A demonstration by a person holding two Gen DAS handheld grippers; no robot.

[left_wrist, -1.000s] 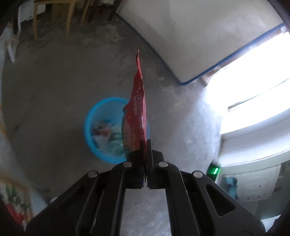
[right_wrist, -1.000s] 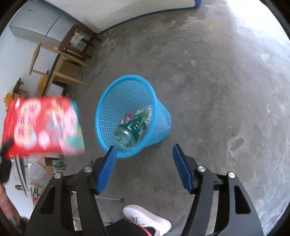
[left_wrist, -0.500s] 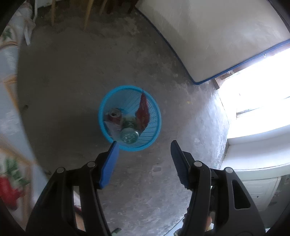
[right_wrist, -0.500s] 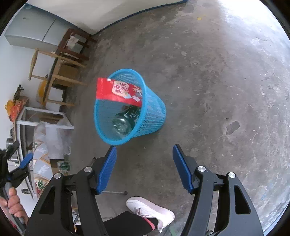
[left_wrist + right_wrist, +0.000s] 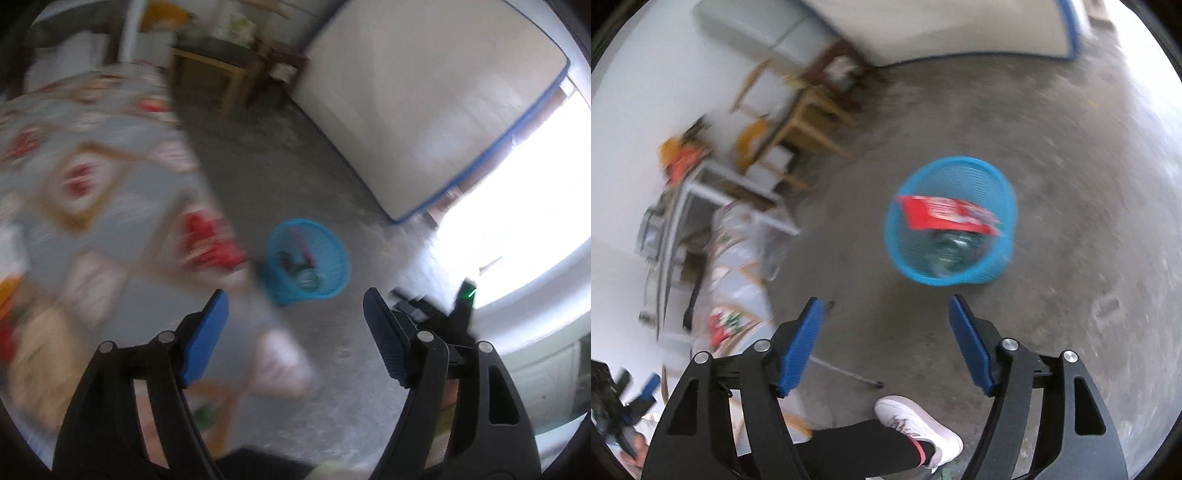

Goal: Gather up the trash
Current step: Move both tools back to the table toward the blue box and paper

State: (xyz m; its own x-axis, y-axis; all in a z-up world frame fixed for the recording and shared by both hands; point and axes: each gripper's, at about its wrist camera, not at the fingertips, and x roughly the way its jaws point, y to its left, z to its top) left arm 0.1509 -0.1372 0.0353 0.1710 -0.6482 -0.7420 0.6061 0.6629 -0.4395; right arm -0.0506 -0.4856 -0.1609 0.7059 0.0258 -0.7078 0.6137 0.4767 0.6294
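A blue mesh trash basket [image 5: 960,177] stands on the concrete floor, also seen in the left wrist view as the basket [image 5: 328,254]. A red snack wrapper [image 5: 945,214] lies across its mouth over a green bottle [image 5: 949,247] and other trash. My right gripper [image 5: 886,306] hovers short of the basket, its jaws opening with nothing between them. My left gripper [image 5: 295,299] is over the edge of a table with a patterned cloth [image 5: 92,177], jaws opening and empty; it shows small at the lower left as the left gripper [image 5: 646,391] in the right wrist view.
Wooden chairs and a bench [image 5: 809,110] stand by the far wall beside a grey cabinet [image 5: 757,22]. A white metal rack [image 5: 701,192] stands at left. A white mattress [image 5: 424,103] leans against the wall. A person's leg and white shoe [image 5: 919,428] are near the bottom.
The left gripper let go of the red wrapper, which dropped into the basket, then opened wide and swung back over the table. The right gripper rose and rolled, opening slightly.
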